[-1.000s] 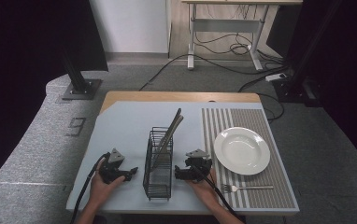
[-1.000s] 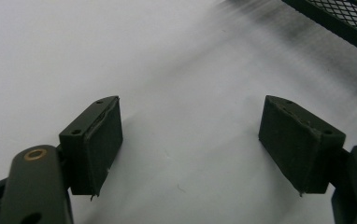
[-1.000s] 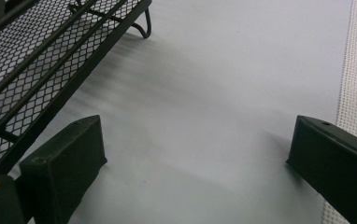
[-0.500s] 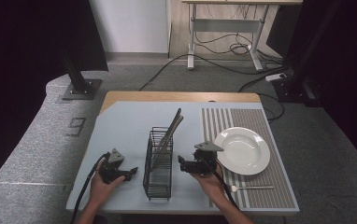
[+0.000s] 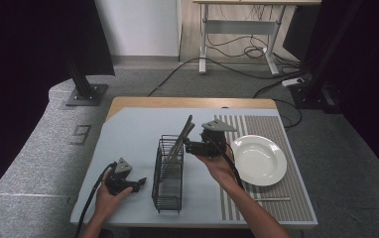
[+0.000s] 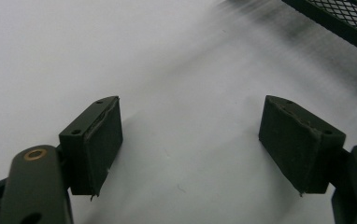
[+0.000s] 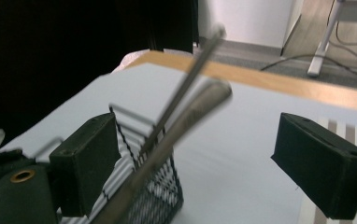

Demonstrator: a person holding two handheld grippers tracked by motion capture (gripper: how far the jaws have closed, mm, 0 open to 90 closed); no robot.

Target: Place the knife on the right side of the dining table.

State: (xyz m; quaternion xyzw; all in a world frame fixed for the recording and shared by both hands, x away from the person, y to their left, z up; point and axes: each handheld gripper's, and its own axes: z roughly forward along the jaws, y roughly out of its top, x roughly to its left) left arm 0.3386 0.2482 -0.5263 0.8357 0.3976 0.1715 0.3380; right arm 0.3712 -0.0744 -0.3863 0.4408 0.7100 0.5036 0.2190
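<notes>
While the right hand-held gripper (image 5: 186,146) hangs wide-jawed and empty, just closing a little, beside the utensil handles (image 5: 182,136) leaning in the wire caddy (image 5: 168,173), nothing is gripped yet; left hand-held gripper (image 5: 140,182) rests open on the worktop (image 5: 128,129)

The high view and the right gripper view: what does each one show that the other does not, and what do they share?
High view alone: the white plate, the striped mat, a utensil lying near the table's front edge, and the left gripper resting on the table. Right gripper view alone: the right gripper seen along its jaws, standing open with nothing gripped. Both: the black wire basket and the utensil handles leaning in it.
</notes>
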